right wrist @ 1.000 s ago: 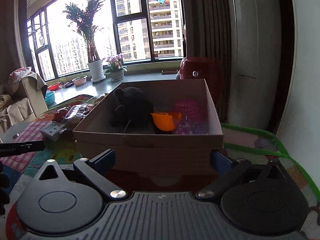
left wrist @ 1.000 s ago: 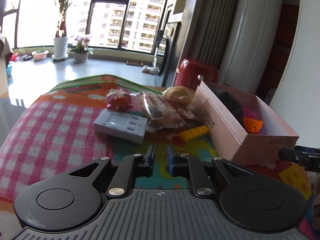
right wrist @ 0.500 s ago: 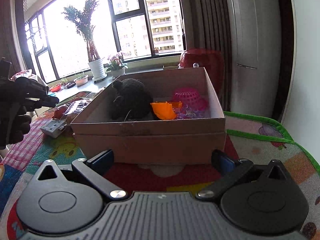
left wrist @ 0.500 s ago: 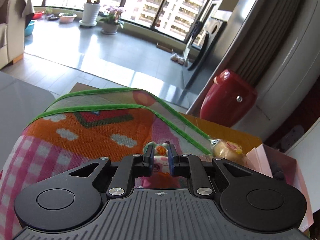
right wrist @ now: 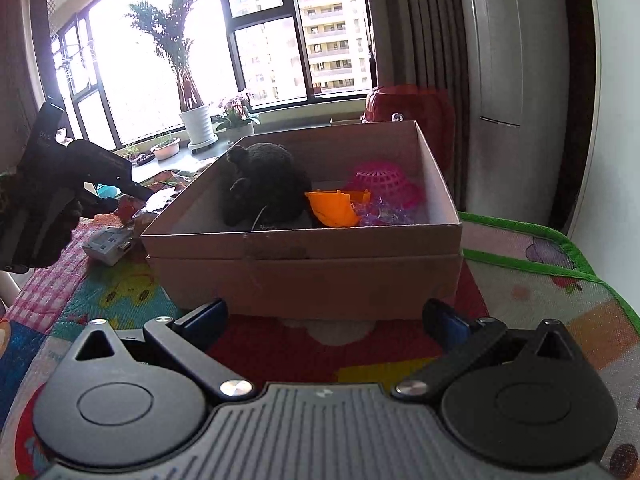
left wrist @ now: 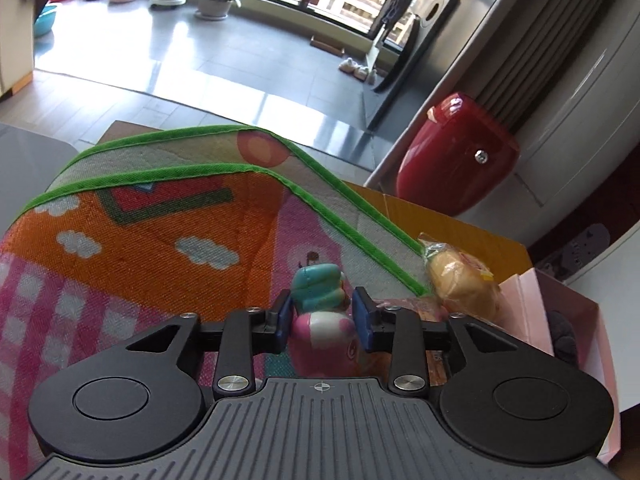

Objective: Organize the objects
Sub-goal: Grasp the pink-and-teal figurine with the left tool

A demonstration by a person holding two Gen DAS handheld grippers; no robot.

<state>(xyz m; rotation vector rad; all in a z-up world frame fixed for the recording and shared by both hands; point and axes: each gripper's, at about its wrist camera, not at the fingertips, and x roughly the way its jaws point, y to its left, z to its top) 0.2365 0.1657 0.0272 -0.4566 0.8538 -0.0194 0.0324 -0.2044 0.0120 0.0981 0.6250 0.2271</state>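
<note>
The left tool [left wrist: 322, 312] has just been opening, its jaws straddling a pink-and-teal toy [left wrist: 322, 320] on the colourful mat [left wrist: 140, 240]; whether the pads press it I cannot tell. The right tool [right wrist: 326, 316] stands spread wide and empty before the cardboard box [right wrist: 304, 276], which holds a dark plush [right wrist: 266, 184], an orange piece [right wrist: 332, 210] and a pink basket [right wrist: 386, 180].

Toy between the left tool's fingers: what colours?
Toy: teal top, pink and white body. Left wrist view shows it best.
</note>
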